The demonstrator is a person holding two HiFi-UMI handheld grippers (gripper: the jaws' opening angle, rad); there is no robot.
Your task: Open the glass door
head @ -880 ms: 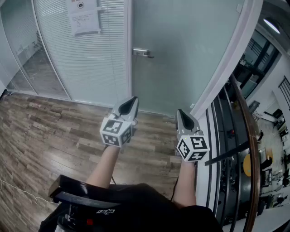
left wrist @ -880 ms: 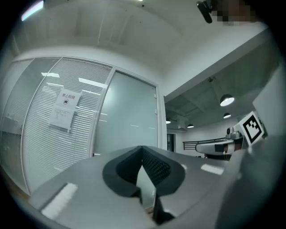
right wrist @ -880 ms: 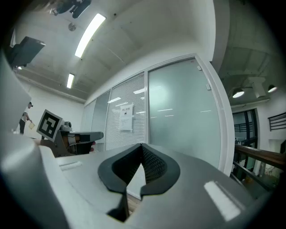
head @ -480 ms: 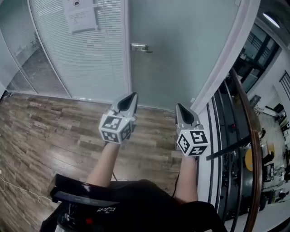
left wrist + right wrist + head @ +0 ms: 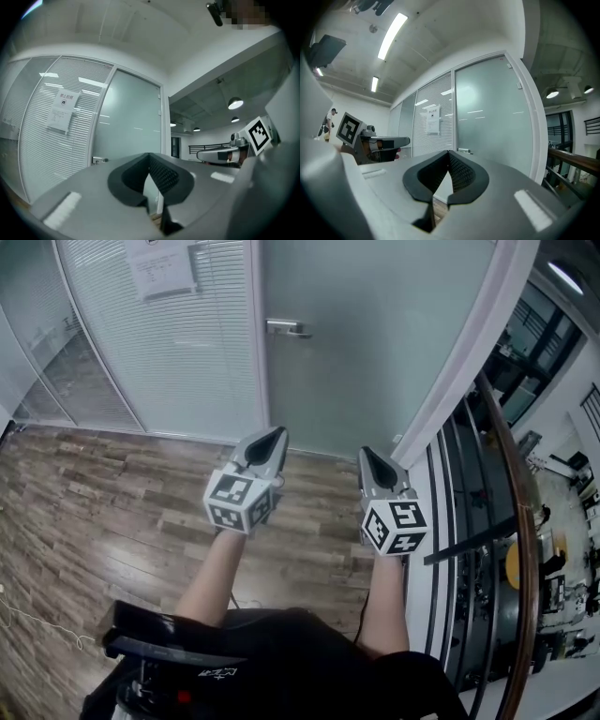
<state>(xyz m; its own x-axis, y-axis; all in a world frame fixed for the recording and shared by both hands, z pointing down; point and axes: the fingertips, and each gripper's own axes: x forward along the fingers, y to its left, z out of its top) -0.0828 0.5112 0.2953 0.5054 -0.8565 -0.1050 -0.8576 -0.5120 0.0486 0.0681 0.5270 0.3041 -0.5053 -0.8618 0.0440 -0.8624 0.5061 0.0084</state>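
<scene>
handle [image 5: 286, 328] sat higher in the head view than a moment before. both grippers had crept up toward it, still well short.

head view: glass door [image 5: 375, 343] was closed, frosted, standing ahead. its handle was a short lever at the door's left edge, long axis level, free end pointing away from the slatted panel [image 5: 178, 352]. left gripper [image 5: 267, 444] was below the handle and a touch to its left. right gripper [image 5: 375, 468] was below the handle and further off to its right. judged the left the nearer of the two. both were well apart from the handle, over the wood floor [image 5: 94, 493].

left gripper view: left gripper [image 5: 150, 176] was clenched, pads meeting at the tip, nothing between them. handle [image 5: 98, 160] showed left of the jaw line, so this gripper aimed at the door pane [image 5: 133, 122] to the handle's right.

right gripper view: right gripper [image 5: 449, 173] was also clenched and empty. handle [image 5: 464, 151] sat just above the jaw tip and slightly right, nearly on this gripper's axis. door [image 5: 492, 117] filled the frame beyond it.

judgement: reach was still to come. either hand had to travel forward and up to the handle, with jaws opened to take the level lever.
</scene>
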